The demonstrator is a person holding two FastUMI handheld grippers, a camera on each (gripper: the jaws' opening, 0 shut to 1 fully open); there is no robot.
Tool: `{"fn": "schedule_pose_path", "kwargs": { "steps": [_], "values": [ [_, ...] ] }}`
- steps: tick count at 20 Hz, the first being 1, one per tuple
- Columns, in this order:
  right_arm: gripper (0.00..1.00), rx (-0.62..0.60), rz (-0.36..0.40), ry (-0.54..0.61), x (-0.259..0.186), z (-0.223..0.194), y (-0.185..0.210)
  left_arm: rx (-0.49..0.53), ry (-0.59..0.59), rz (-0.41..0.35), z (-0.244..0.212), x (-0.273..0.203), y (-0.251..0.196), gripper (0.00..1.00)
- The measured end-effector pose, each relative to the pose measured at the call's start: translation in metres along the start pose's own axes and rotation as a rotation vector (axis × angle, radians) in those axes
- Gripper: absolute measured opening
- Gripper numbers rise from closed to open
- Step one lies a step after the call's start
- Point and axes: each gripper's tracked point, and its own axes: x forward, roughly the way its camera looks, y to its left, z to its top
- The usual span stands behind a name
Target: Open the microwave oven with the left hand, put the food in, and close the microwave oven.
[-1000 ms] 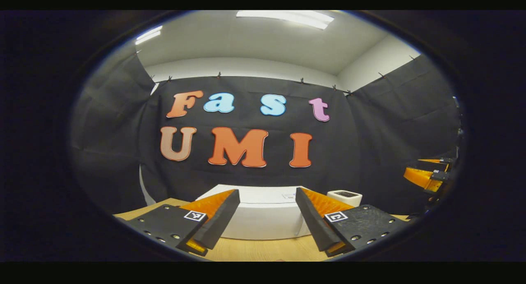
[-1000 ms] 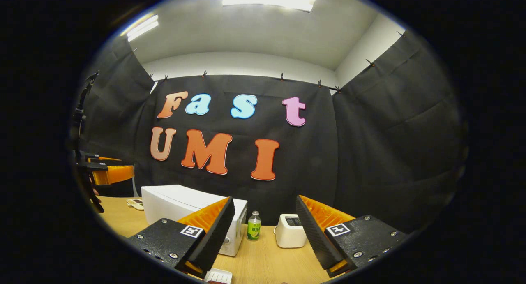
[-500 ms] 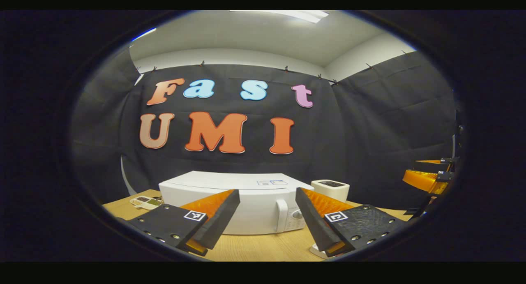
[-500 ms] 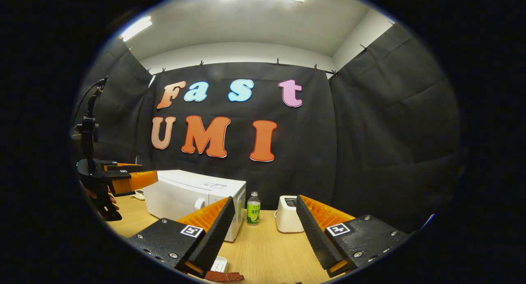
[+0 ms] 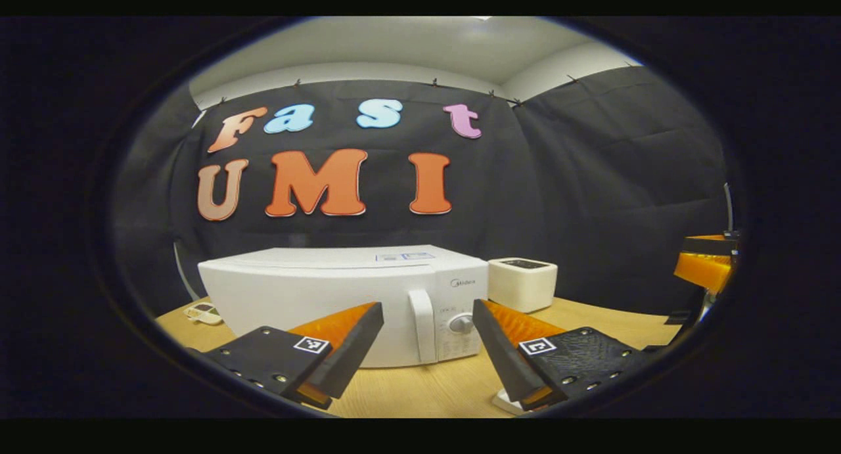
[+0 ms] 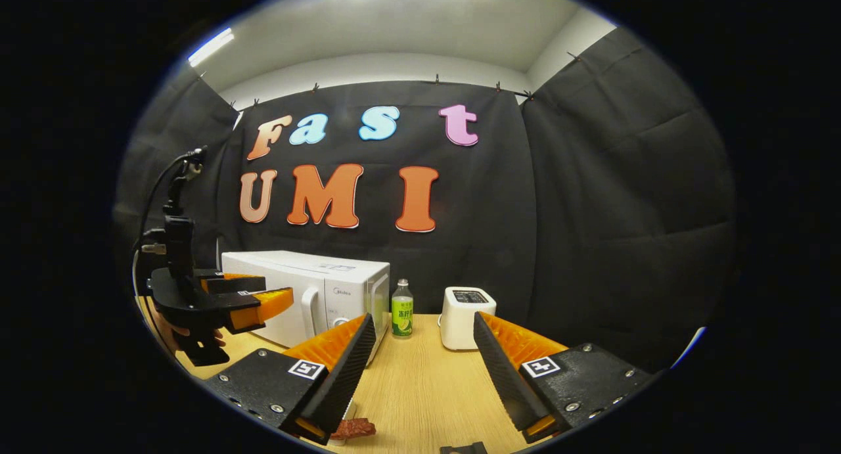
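Note:
A white microwave (image 5: pixel 328 290) stands on the wooden table with its door closed; its vertical handle (image 5: pixel 422 326) and a dial (image 5: pixel 462 323) face me. My left gripper (image 5: pixel 427 349) is open, a short way in front of the handle, nothing between its fingers. In the right gripper view the microwave (image 6: pixel 309 290) stands at left, with the left gripper (image 6: pixel 253 303) held by a hand just before its door. My right gripper (image 6: pixel 420 368) is open above the table. A reddish-brown piece of food (image 6: pixel 355 428) lies on a white dish by the right gripper's left finger.
A white toaster (image 6: pixel 465 308) and a green-labelled bottle (image 6: pixel 401 309) stand right of the microwave near the back cloth. The toaster (image 5: pixel 522 282) also appears in the left gripper view. A small remote-like item (image 5: pixel 204 314) lies at the table's far left. A white dish edge (image 5: pixel 509 401) sits below the left gripper.
Both views have tilted down and moved closer to the table. The microwave's front, handle and dial have come into sight, and the left gripper has neared the door. Both grippers stayed open.

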Motion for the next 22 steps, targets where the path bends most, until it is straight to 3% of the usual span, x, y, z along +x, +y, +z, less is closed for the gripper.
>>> {"fn": "schedule_pose_path", "kwargs": {
  "steps": [5, 15, 17, 22],
  "values": [
    [0.93, 0.018, -0.002, 0.039, 0.005, -0.027, -0.011, -0.029, 0.076, 0.049, -0.040, 0.035, 0.010, 0.89],
    [0.93, 0.050, -0.032, 0.089, 0.007, -0.057, -0.033, -0.087, 0.188, 0.104, -0.105, 0.078, 0.008, 0.41],
    [0.93, 0.063, -0.035, 0.098, 0.007, -0.062, -0.035, -0.081, 0.174, 0.106, -0.104, 0.079, 0.008, 0.25],
    [0.93, 0.082, -0.037, 0.116, 0.006, -0.069, -0.036, -0.059, 0.155, 0.123, -0.104, 0.078, 0.007, 0.23]
  ]
}}
